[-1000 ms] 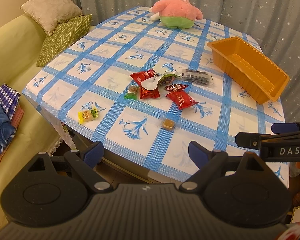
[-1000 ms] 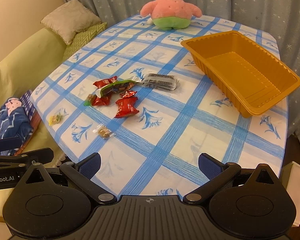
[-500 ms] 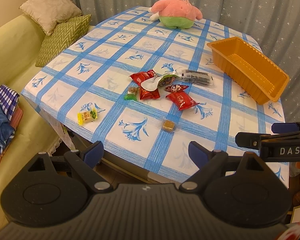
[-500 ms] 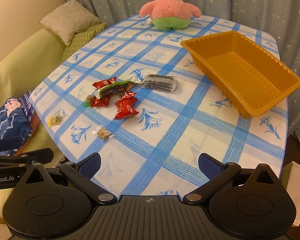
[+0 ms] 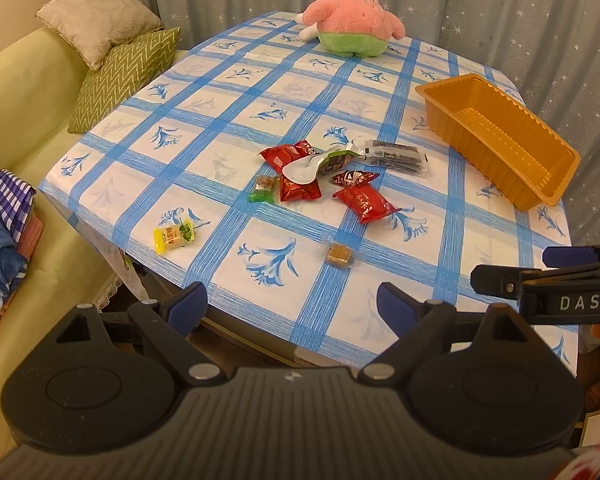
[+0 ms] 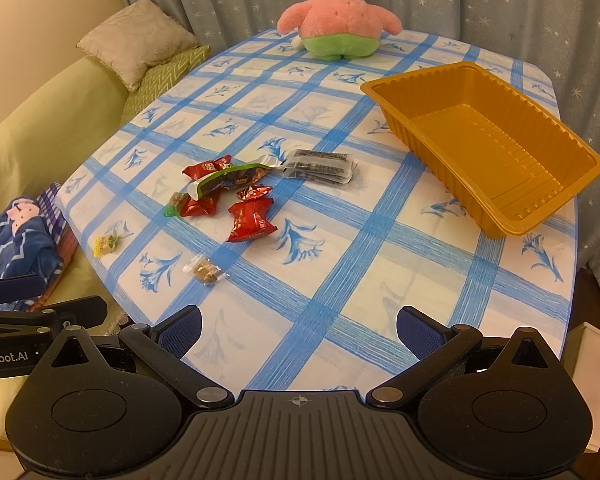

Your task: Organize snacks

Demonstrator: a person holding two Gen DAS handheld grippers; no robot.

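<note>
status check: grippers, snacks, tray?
Left gripper open, empty; right gripper open, empty, both short of the table edge. Snacks loose on the tablecloth; orange tray holds nothing. Nothing in the way.

The orange tray is ribbed, slightly glossy plastic. The red snack packets are shiny crinkled foil. The tabletop wears a matt checked cloth. The pink star toy is fuzzy plush. Each tool's body is matt black plastic.

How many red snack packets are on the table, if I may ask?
4 red packets: one behind the green pouch, one before it, a small and a larger one to its right. Others may hide underneath.
</note>
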